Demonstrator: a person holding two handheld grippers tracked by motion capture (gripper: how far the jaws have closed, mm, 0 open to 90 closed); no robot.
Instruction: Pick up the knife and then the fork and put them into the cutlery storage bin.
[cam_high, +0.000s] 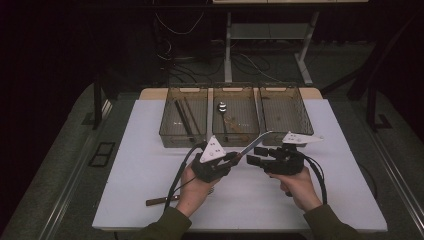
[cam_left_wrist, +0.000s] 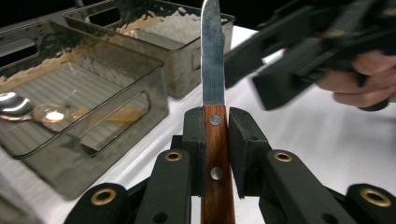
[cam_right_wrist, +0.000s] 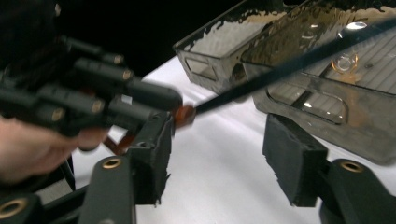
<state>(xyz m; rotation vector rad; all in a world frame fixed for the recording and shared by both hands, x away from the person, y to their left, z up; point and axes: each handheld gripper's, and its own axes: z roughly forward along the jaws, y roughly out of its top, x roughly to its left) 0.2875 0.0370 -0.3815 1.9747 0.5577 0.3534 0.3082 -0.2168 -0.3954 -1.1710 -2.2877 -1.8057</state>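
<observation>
Knife transfer above table, near trays.
Left tongs (cam_left_wrist: 216, 140) clamp knife (cam_left_wrist: 213, 70) handle; right tongs (cam_right_wrist: 224, 154) gape around blade, no contact.

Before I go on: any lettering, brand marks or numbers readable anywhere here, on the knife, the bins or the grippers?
None can be read.
Knife: blade and wooden handle show rivets, no stamp or lettering.
Three clear bins: no labels visible.
Left hand-held gripper: dark dots on its grey plate, no characters.
Right hand-held gripper: no markings visible.
</observation>
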